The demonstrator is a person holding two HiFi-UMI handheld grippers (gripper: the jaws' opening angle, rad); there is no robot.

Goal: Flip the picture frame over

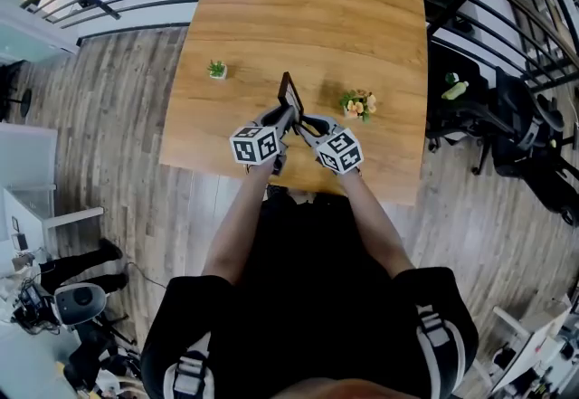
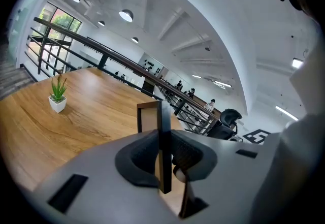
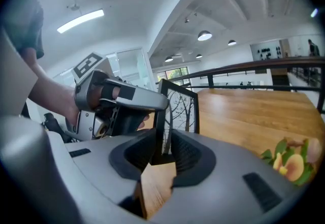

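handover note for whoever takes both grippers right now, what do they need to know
Left gripper: shut on the near edge of the picture frame.
Right gripper: shut on its lower corner too.
Frame: upright on edge over the table, picture side facing right, between the potted plant and the flowers.
Done: frame raised on edge.
To do: tip it on over, lay it down, release.

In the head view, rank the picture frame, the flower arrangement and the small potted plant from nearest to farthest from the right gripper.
1. The picture frame: gripped in the right gripper, near the table's middle.
2. The flower arrangement: on the table, just right of that gripper.
3. The small potted plant: farthest, on the frame's left side.
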